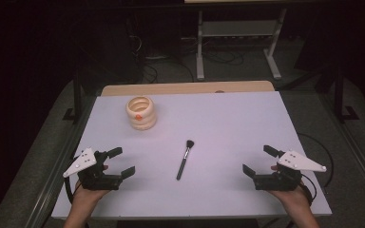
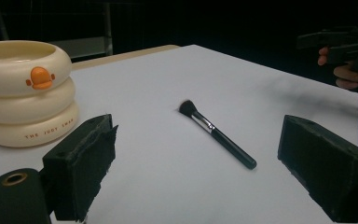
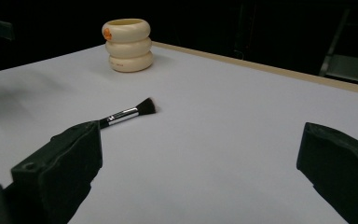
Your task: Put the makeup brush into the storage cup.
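A black makeup brush lies flat near the middle of the white table, bristles toward the far side; it also shows as the brush and the brush. A cream ringed holder with an orange duck mark stands upright at the far left, seen too as the holder and the holder. My left gripper rests open at the near left, nothing between its jaws. At the near right my right gripper is open and empty. The brush lies between the two, apart from both.
A wooden strip edges the table's far side. Beyond it stand a metal frame's legs and cables on the dark floor. A black cable loops off the table's right edge by the right hand.
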Tool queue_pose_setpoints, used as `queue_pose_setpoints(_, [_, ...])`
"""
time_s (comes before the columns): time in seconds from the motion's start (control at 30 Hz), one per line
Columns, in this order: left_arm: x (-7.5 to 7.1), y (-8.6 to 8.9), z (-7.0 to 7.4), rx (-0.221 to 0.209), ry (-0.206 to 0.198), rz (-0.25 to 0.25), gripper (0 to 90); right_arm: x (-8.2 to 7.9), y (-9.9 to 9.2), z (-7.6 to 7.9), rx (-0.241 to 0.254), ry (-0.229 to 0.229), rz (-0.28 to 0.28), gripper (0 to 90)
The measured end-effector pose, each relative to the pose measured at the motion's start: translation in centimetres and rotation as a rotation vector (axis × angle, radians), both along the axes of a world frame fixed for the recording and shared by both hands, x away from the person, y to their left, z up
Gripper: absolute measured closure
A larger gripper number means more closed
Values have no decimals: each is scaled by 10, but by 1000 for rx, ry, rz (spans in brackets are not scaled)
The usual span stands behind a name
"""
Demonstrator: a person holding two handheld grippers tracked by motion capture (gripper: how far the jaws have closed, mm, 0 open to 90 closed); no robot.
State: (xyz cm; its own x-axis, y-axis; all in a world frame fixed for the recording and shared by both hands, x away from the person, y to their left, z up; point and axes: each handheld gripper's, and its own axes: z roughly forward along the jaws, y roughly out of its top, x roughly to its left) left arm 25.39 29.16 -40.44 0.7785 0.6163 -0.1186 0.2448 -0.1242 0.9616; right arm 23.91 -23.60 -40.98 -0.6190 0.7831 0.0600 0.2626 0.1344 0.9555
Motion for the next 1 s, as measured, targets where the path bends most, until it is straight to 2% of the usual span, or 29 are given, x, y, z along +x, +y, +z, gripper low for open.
queue_pose_setpoints(0.37, [2,-3,1,-2,16,-4,107,1,-1,1,5,-9,0,0])
queue_pose_setpoints(0.63, [6,-7,3,0,8,-21,107,0,-1,0,-14,-10,-5,0])
queue_pose_setpoints(0.87, [9,-13,5,-6,5,-32,107,0,-1,-2,-21,-8,13,0])
queue_pose_setpoints(1.0, [12,-18,4,8,11,-36,107,1,-3,-1,-3,-16,5,0])
